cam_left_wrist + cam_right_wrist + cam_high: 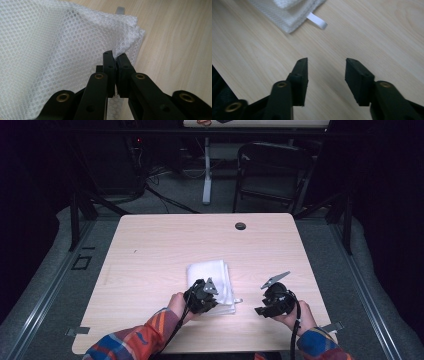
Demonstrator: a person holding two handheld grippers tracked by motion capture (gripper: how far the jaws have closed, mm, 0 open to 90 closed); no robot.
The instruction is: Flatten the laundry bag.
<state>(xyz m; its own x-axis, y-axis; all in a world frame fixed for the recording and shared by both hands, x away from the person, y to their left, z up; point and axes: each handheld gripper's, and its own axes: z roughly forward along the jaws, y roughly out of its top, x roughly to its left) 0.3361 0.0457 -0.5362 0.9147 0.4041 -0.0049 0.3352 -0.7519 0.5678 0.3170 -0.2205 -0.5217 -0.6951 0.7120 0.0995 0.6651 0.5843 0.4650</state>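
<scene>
A folded white mesh cloth point(212, 282) lies on the pale wooden worktop point(150, 260), a little toward six o'clock from the worktop's middle in the high view. The left hand-held gripper point(207, 295) sits on the cloth's near edge, at about six o'clock on it, with the person's left hand point(177, 304) just behind. In the left gripper view its two black jaws are pressed together on a fold of the mesh cloth point(50, 50), pinching the fabric's edge where several layers meet at a corner; the cloth spreads from the jaws toward ten o'clock, and bare worktop point(180, 50) fills the side toward three o'clock.

The right hand-held gripper point(265, 307) rests over bare worktop at about four o'clock from the cloth, apart from it, gripped by the person's right hand point(300, 316). In the right gripper view the right hand-held gripper point(325, 72) has its jaws standing partly apart with nothing but worktop point(374, 37) between them. The corner of the cloth point(287, 15) lies beyond the tips at about eleven o'clock, and a small white tag point(317, 21) sticks out from that corner, flat on the wood.

A small dark round grommet point(240, 226) is set in the worktop near its far edge, at twelve o'clock.
</scene>
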